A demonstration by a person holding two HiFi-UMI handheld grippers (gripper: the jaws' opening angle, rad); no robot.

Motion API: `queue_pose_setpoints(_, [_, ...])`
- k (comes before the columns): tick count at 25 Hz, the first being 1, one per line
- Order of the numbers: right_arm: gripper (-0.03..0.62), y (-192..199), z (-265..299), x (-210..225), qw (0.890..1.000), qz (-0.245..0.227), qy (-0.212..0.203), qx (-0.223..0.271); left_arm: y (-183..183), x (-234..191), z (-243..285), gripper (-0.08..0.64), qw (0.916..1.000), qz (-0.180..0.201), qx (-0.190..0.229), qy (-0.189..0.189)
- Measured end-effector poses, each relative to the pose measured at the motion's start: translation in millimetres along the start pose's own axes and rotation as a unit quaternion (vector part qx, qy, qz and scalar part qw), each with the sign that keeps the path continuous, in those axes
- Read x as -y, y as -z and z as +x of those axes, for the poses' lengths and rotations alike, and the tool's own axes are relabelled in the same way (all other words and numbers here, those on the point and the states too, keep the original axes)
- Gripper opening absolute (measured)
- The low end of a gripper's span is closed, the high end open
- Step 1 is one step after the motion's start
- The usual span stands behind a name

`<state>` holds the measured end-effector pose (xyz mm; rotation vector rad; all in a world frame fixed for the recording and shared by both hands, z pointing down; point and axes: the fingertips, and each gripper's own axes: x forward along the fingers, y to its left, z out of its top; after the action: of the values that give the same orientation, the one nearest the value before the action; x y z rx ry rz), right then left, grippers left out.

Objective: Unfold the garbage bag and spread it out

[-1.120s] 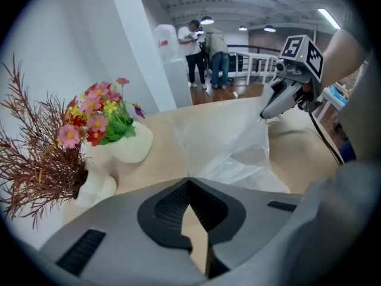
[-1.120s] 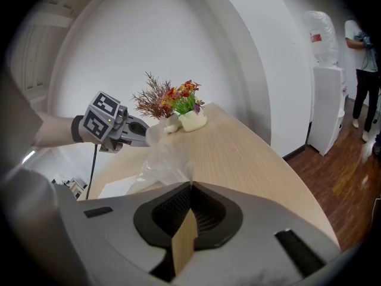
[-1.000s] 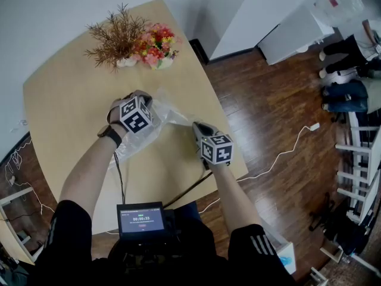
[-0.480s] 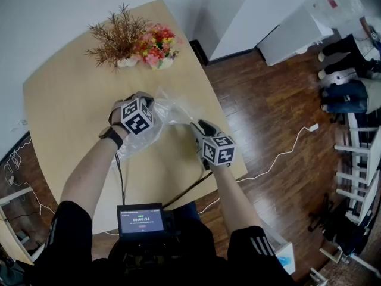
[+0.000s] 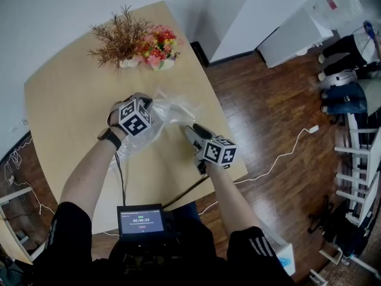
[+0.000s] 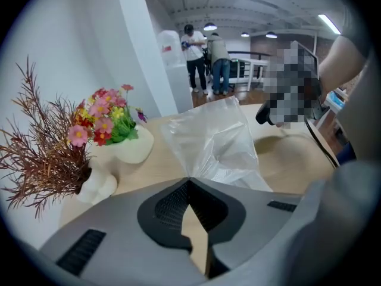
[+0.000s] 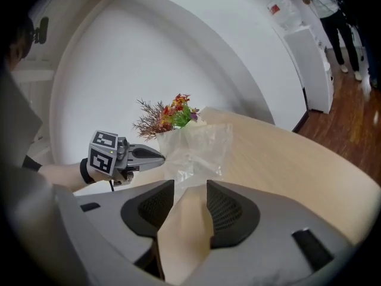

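Note:
A clear, crumpled garbage bag (image 5: 165,113) lies on the pale wooden table (image 5: 65,100), partly lifted at its left end. My left gripper (image 5: 149,103) is shut on a bunched edge of the bag (image 6: 208,139), and the film fans out from its closed tips (image 6: 189,180). My right gripper (image 5: 189,130) stands just right of the bag with its jaws apart. They have just been opening. Only the tabletop shows between the pads (image 7: 190,186), and the bag (image 7: 199,143) sits a little ahead of them, beside the left gripper (image 7: 156,154).
A white vase of flowers and dried twigs (image 5: 136,40) stands at the table's far side. The table's right edge (image 5: 229,136) drops to a wooden floor with a white cable (image 5: 280,157). A small screen (image 5: 141,220) hangs at my waist. People stand at far right (image 5: 348,70).
The right gripper's jaws have opened and the gripper has rolled and edged a little left toward the bag. The left gripper has kept still, shut on the bag.

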<state>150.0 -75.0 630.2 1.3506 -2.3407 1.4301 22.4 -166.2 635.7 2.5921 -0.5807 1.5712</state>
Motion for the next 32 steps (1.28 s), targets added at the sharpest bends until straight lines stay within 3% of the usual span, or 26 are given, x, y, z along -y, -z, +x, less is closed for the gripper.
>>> queue_pose_setpoints(6, [0.201, 16.2, 31.8, -29.3, 0.998, 0.02, -0.04, -0.034, 0.9, 3.3, -2.3, 0.0, 1.0, -0.001, -0.001, 0.0])
queue_pose_setpoints(12, [0.201, 25.2, 54.8, -35.9, 0.996, 0.059, -0.054, -0.049, 4.5, 2.3, -0.5, 0.0, 1.0, -0.004, -0.001, 0.0])
queue_pose_setpoints(19, [0.201, 20.2, 67.7, -35.9, 0.994, 0.077, -0.054, -0.05, 6.8, 3.6, -0.4, 0.0, 1.0, -0.006, 0.001, 0.001])
queue_pose_setpoints(23, [0.199, 24.9, 74.7, -27.9, 0.994, 0.084, -0.034, -0.064, 9.5, 4.3, 2.8, 0.0, 1.0, -0.008, -0.001, 0.002])
queue_pose_setpoints(27, [0.042, 27.9, 77.8, -26.1, 0.994, 0.076, -0.02, -0.071, 7.4, 5.9, 0.4, 0.0, 0.9999, -0.01, 0.001, 0.006])
queue_pose_setpoints(31, [0.005, 27.9, 77.1, -28.8, 0.995, 0.068, -0.019, -0.072, 7.6, 11.3, -3.8, 0.005, 0.9996, -0.022, 0.007, 0.019])
queue_pose_setpoints(32, [0.004, 27.4, 76.6, -29.8, 0.995, 0.068, -0.02, -0.071, 7.9, 13.7, -5.7, 0.042, 0.9992, -0.028, 0.009, 0.025])
